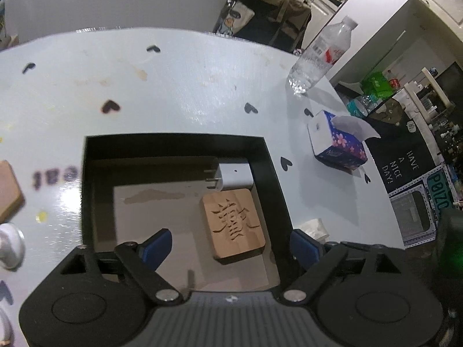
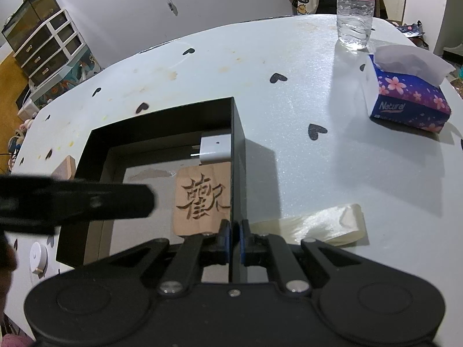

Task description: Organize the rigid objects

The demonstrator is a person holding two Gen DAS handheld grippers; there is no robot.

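A black open box [image 1: 269,170] [image 2: 162,115] stands on the pale table. Inside lie a wooden coaster with a carved character [image 1: 234,227] [image 2: 202,199] and a white plug charger [image 1: 231,177] [image 2: 215,149]. My left gripper [image 1: 228,248] is open and empty, over the box's near side just above the coaster. My right gripper [image 2: 235,240] is shut on the box's right wall. The left gripper shows as a dark bar in the right wrist view [image 2: 78,199]. Another wooden coaster [image 1: 8,190] [image 2: 65,167] lies left of the box.
A water bottle [image 1: 318,55] [image 2: 354,8] and a blue tissue box [image 1: 337,141] [image 2: 408,95] stand at the far right. A cream tape roll [image 2: 324,225] lies right of the box. A white round object [image 1: 8,245] [image 2: 39,256] sits at the left.
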